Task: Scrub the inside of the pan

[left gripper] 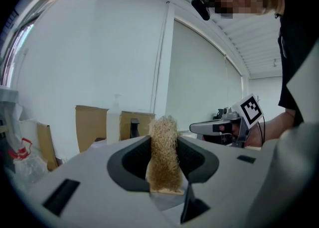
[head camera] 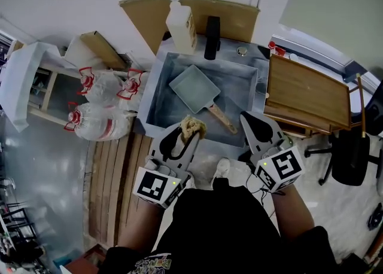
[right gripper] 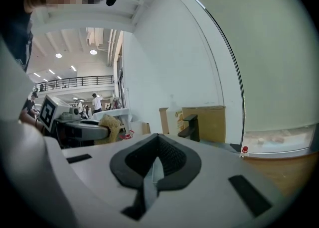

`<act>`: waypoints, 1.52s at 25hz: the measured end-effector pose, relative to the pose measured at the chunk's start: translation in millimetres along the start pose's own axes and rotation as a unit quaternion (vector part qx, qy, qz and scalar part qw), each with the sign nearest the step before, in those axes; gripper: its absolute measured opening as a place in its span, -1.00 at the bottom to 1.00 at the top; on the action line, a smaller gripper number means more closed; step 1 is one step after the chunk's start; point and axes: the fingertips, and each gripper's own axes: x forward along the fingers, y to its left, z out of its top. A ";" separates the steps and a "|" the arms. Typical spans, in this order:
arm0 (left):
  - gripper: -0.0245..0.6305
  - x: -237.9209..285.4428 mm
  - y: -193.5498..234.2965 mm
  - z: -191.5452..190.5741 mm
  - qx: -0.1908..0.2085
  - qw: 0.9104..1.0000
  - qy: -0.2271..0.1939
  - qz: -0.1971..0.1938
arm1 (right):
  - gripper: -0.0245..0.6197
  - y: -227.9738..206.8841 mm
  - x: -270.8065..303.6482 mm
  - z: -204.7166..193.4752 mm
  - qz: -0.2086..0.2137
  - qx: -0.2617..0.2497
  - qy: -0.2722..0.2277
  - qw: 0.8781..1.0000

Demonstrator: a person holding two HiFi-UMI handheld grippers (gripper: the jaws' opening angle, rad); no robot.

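A square grey-blue pan with a wooden handle lies in the steel sink, handle pointing toward me. My left gripper is shut on a tan fibrous scrubber and hovers over the sink's near rim, short of the pan. The right gripper is shut with nothing between its jaws; it hangs over the sink's near right corner, beside the pan handle's end. In the right gripper view the left gripper with its scrubber shows at left.
A soap bottle and a black tap stand at the sink's back, in front of cardboard. A wooden board lies right of the sink. Tied plastic bags sit left. A black office chair is at far right.
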 end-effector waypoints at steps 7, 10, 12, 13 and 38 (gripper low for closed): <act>-0.48 9.3 -0.6 0.3 0.011 1.000 0.002 0.028 | -0.90 -12.4 9.1 -3.9 0.027 0.016 0.001 0.999; -0.48 10.2 2.1 3.8 0.008 0.999 0.007 0.042 | -0.90 -12.9 12.6 -5.2 0.042 0.020 0.004 0.999; -0.48 11.0 4.5 4.8 0.014 0.999 0.004 0.049 | -0.90 -13.7 14.3 -6.2 0.050 0.024 0.007 0.998; -0.48 11.2 5.9 4.4 0.020 0.999 0.001 0.051 | -0.90 -14.3 14.9 -7.1 0.052 0.027 0.008 0.998; -0.48 54.8 53.0 -22.0 0.043 0.997 0.059 0.019 | -0.83 -26.5 76.5 -67.8 0.032 0.077 0.081 0.993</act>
